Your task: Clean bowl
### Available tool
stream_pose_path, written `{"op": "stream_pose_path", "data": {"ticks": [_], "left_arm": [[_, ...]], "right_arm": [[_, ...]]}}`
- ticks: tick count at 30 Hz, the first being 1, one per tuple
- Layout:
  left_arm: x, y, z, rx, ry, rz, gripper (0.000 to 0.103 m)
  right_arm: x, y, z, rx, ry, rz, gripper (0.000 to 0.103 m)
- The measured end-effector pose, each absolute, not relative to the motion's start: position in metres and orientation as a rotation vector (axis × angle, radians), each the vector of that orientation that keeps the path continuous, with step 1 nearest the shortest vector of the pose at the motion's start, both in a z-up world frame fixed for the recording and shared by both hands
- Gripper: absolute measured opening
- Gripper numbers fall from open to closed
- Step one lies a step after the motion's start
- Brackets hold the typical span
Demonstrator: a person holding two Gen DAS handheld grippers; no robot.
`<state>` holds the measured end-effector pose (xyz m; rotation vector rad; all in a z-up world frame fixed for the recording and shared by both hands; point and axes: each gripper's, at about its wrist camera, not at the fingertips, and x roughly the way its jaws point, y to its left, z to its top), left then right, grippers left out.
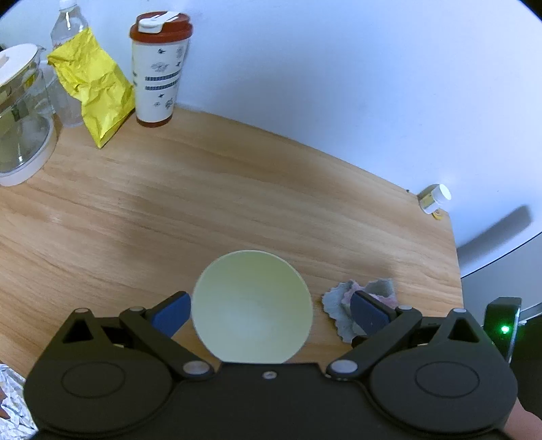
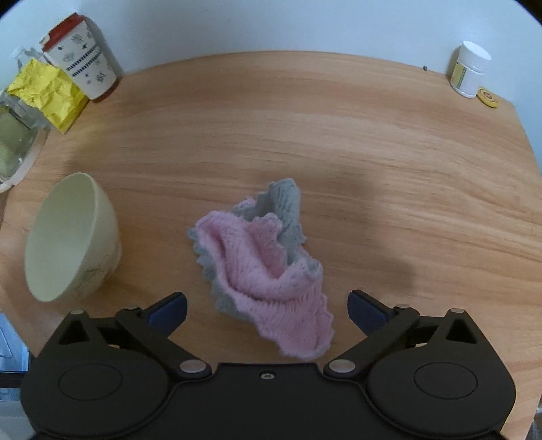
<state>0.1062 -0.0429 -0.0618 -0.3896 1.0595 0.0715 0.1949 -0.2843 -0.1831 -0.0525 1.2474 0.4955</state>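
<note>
A pale green bowl (image 1: 252, 308) stands upright on the wooden table (image 1: 237, 189), its inside bare. My left gripper (image 1: 268, 295) hangs over it, open, with a blue finger on each side of the rim and a gap on the right. In the right wrist view the bowl (image 2: 67, 237) sits at the left. A crumpled pink and grey knitted cloth (image 2: 264, 257) lies on the table just right of the bowl. My right gripper (image 2: 267, 294) is open above it, and neither of its pads touches it. In the left wrist view the cloth (image 1: 338, 304) shows behind the right finger.
At the back left stand a white tumbler with a red lid (image 1: 159, 71), a yellow bag (image 1: 95, 88), a water bottle (image 1: 67, 23) and a glass jug (image 1: 20, 111). A small white bottle (image 2: 469, 69) and a yellow disc (image 2: 487, 96) sit near the far right corner.
</note>
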Motion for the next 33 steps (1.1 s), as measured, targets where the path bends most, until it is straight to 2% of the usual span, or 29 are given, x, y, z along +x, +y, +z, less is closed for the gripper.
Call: {"op": "stream_pose_path", "data": {"ticks": [7, 16, 26, 33], "left_arm": [[0.100, -0.058, -0.061, -0.404, 1.105, 0.033, 0.103], [0.082, -0.070, -0.035, -0.205, 1.068, -0.031, 0.103], [0.039, -0.053, 0.005, -0.141, 1.071, -0.037, 0.103], [0.002, -0.048, 0.009, -0.080, 1.069, -0.037, 0.103]], "right_arm": [[0.181, -0.301, -0.150, -0.027, 1.245, 0.479, 0.103], [0.149, -0.315, -0.090, 0.015, 1.159, 0.401, 0.103], [0.097, -0.300, -0.031, 0.084, 1.154, 0.320, 0.103], [0.057, -0.286, -0.008, 0.081, 1.107, 0.255, 0.103]]}}
